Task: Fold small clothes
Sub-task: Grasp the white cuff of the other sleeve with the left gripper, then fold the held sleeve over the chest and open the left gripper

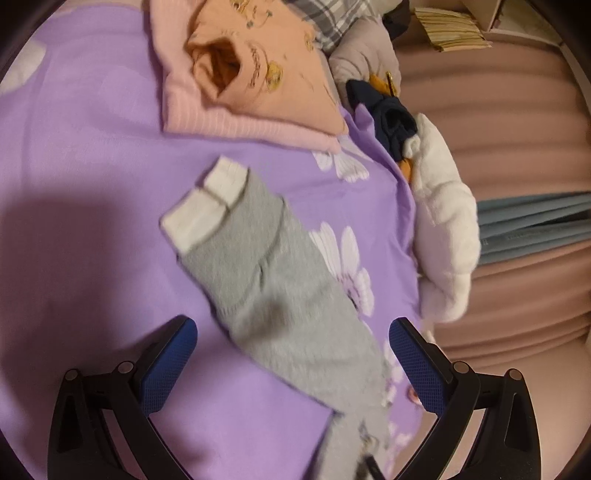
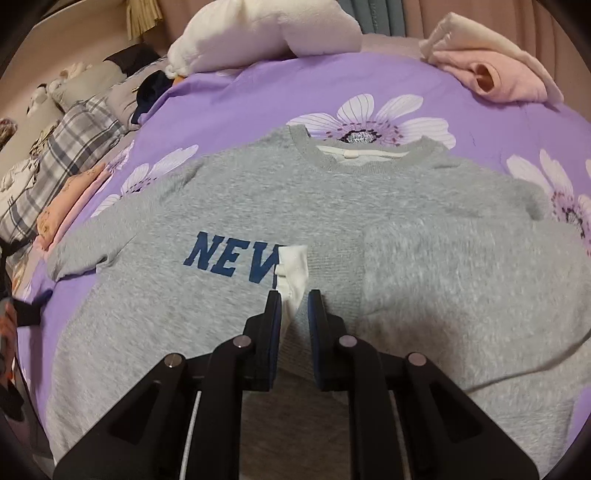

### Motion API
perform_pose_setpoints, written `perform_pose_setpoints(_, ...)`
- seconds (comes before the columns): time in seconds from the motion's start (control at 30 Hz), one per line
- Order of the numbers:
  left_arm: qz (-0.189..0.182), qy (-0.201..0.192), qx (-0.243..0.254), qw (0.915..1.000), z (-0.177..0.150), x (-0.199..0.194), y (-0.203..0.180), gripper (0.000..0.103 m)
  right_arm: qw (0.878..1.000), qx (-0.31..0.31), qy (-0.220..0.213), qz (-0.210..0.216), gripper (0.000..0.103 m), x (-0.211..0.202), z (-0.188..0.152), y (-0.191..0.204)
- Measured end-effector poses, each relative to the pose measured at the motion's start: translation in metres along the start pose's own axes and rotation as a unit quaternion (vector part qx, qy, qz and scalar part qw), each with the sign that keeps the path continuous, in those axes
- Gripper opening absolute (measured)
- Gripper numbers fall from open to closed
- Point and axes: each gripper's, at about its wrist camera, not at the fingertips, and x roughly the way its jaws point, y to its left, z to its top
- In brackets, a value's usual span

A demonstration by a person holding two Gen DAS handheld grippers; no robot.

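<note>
Lying flat on the purple flower-printed bed sheet (image 2: 258, 92), the grey knit sweatshirt with blue lettering (image 2: 258, 206) has one sleeve folded across its front; the right gripper (image 2: 294, 295) has its fingers nearly together, pinching that sleeve's white cuff (image 2: 293, 269), while the left gripper (image 1: 291, 328) hovers with fingers wide apart over the other grey sleeve (image 1: 269, 280)

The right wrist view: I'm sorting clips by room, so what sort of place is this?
Most likely a bedroom. The grey sweater lies on a purple flowered bedsheet, with a plaid pillow and a white soft toy beside it.
</note>
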Motion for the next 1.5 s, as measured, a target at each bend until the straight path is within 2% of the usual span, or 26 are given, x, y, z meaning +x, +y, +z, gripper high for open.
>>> perform_pose_setpoints(0.13,0.010,-0.032,-0.007,0.9994,0.010,0.004,0.002,0.097,1.000,0.011,-0.026,0.005,0.017,-0.028,-0.005,-0.008)
perform_pose_setpoints(0.2,0.028,-0.046,-0.006,0.9985,0.014,0.005,0.003,0.082,0.999,0.021,-0.035,0.016,0.017,-0.039,-0.011,-0.012)
perform_pose_setpoints(0.27,0.050,-0.043,-0.012,0.9978,0.018,0.010,0.008,0.035,0.999,0.025,-0.043,0.021,0.017,-0.049,-0.018,-0.016)
perform_pose_setpoints(0.3,0.059,-0.038,-0.020,0.9973,0.021,0.014,0.013,0.024,0.998,0.028,-0.044,0.021,0.018,-0.052,-0.020,-0.016)
perform_pose_setpoints(0.33,0.065,-0.037,-0.025,0.9969,0.021,0.016,0.016,0.018,0.998,0.032,-0.046,0.024,0.018,-0.055,-0.022,-0.018)
perform_pose_setpoints(0.37,0.068,-0.039,-0.024,0.9966,0.022,0.015,0.018,0.018,0.998,0.034,-0.047,0.029,0.018,-0.058,-0.024,-0.019)
perform_pose_setpoints(0.47,0.107,-0.055,0.034,0.9921,0.015,0.009,-0.004,0.014,0.998,0.035,-0.052,0.028,0.018,-0.065,-0.029,-0.022)
perform_pose_setpoints(0.5,0.119,-0.063,0.075,0.9880,0.009,0.006,-0.022,0.014,0.998,0.036,-0.053,0.025,0.018,-0.066,-0.029,-0.023)
perform_pose_setpoints(0.57,0.120,-0.071,0.139,0.9805,-0.003,-0.001,-0.052,0.013,0.997,0.044,-0.057,0.024,0.018,-0.069,-0.031,-0.028)
perform_pose_setpoints(0.63,0.114,-0.078,0.220,0.9657,-0.026,-0.008,-0.094,0.013,0.996,0.054,-0.061,0.027,0.018,-0.073,-0.032,-0.034)
perform_pose_setpoints(0.67,0.108,-0.079,0.258,0.9567,-0.041,-0.010,-0.114,0.013,0.996,0.059,-0.062,0.028,0.018,-0.074,-0.033,-0.037)
perform_pose_setpoints(0.7,0.100,-0.078,0.306,0.9437,-0.062,-0.011,-0.139,0.013,0.995,0.065,-0.063,0.029,0.019,-0.075,-0.034,-0.040)
perform_pose_setpoints(0.73,0.093,-0.076,0.331,0.9358,-0.076,-0.012,-0.153,0.013,0.995,0.070,-0.064,0.032,0.019,-0.077,-0.037,-0.042)
perform_pose_setpoints(0.8,0.069,-0.060,0.394,0.9147,-0.117,-0.008,-0.186,0.013,0.994,0.079,-0.063,0.036,0.020,-0.078,-0.042,-0.046)
perform_pose_setpoints(0.93,0.048,-0.011,0.459,0.8872,-0.182,0.019,-0.219,0.013,0.993,0.093,-0.060,0.049,0.021,-0.080,-0.054,-0.051)
perform_pose_setpoints(1.03,0.042,0.034,0.488,0.8713,-0.228,0.047,-0.228,0.013,0.991,0.104,-0.059,0.053,0.022,-0.082,-0.059,-0.055)
perform_pose_setpoints(1.1,0.047,0.077,0.507,0.8572,-0.258,0.069,-0.226,0.013,0.990,0.116,-0.058,0.055,0.024,-0.083,-0.060,-0.059)
perform_pose_setpoints(1.13,0.053,0.093,0.512,0.8520,-0.266,0.077,-0.223,0.022,0.989,0.120,-0.057,0.058,0.028,-0.083,-0.061,-0.061)
perform_pose_setpoints(1.17,0.059,0.122,0.521,0.8425,-0.276,0.087,-0.220,0.035,0.989,0.125,-0.055,0.062,0.031,-0.083,-0.061,-0.062)
perform_pose_setpoints(1.2,0.061,0.141,0.524,0.8378,-0.280,0.094,-0.217,0.041,0.988,0.131,-0.052,0.065,0.037,-0.082,-0.061,-0.063)
perform_pose_setpoints(1.27,0.057,0.158,0.534,0.8286,-0.294,0.093,-0.212,0.065,0.987,0.135,-0.048,0.072,0.039,-0.082,-0.059,-0.064)
perform_pose_setpoints(1.37,0.053,0.153,0.545,0.8225,-0.292,0.078,-0.209,0.070,0.986,0.139,-0.038,0.087,0.040,-0.078,-0.054,-0.061)
perform_pose_setpoints(1.43,0.047,0.143,0.539,0.8287,-0.282,0.063,-0.205,0.070,0.983,0.141,-0.024,0.112,0.040,-0.071,-0.048,-0.056)
perform_pose_setpoints(1.5,0.050,0.128,0.526,0.8395,-0.264,0.047,-0.196,0.070,0.978,0.147,-0.004,0.148,0.040,-0.059,-0.041,-0.049)
